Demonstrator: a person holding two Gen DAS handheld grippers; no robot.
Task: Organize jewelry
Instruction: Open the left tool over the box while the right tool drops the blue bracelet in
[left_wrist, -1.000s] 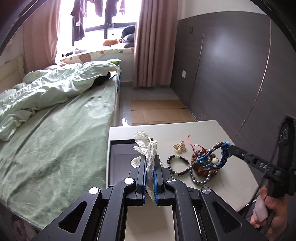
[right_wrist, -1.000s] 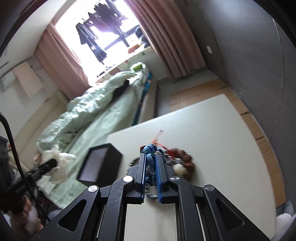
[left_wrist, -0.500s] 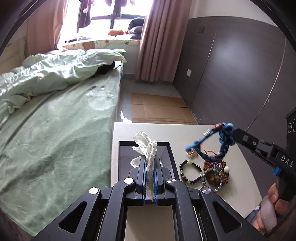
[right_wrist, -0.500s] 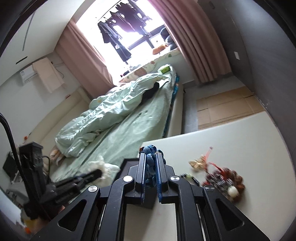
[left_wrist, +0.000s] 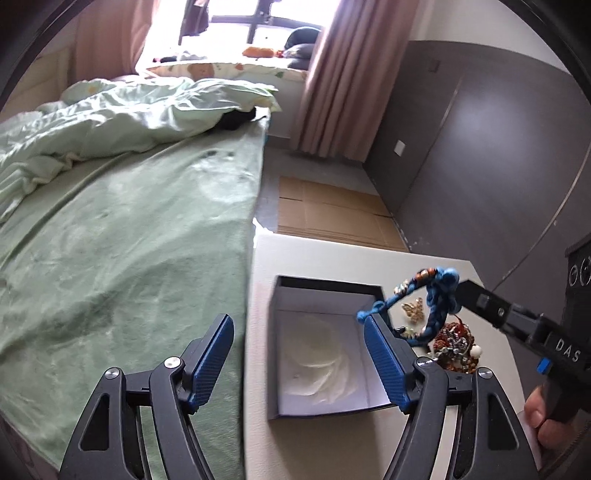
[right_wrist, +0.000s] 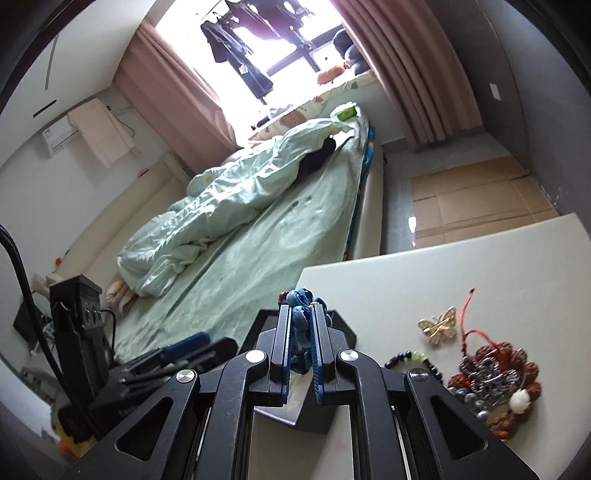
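My left gripper (left_wrist: 297, 363) hangs over a dark box (left_wrist: 325, 286) with a white lining, its jaws opening wide with nothing pinched between them. A white lace piece (left_wrist: 321, 354) lies inside the box. My right gripper (right_wrist: 300, 318) is shut on a blue braided bracelet (right_wrist: 301, 299), held above the box's right rim (right_wrist: 341, 326); in the left wrist view the blue bracelet (left_wrist: 437, 295) dangles from its tip. On the white table (left_wrist: 258, 332) to the right lie a gold butterfly brooch (right_wrist: 437, 326), a dark bead bracelet (right_wrist: 410, 360) and a heap of brown and silver beads (right_wrist: 495, 384).
A bed with green sheets (left_wrist: 129, 240) runs along the table's left edge. Flattened cardboard (left_wrist: 325, 214) covers the floor beyond the table, beside a dark wall (left_wrist: 480, 147). A person's hand (left_wrist: 543, 417) grips the right tool's handle.
My left gripper has opened and the white lace piece it held now lies in the box. The right gripper has lifted the blue bracelet off the pile and carried it left over the box's edge.
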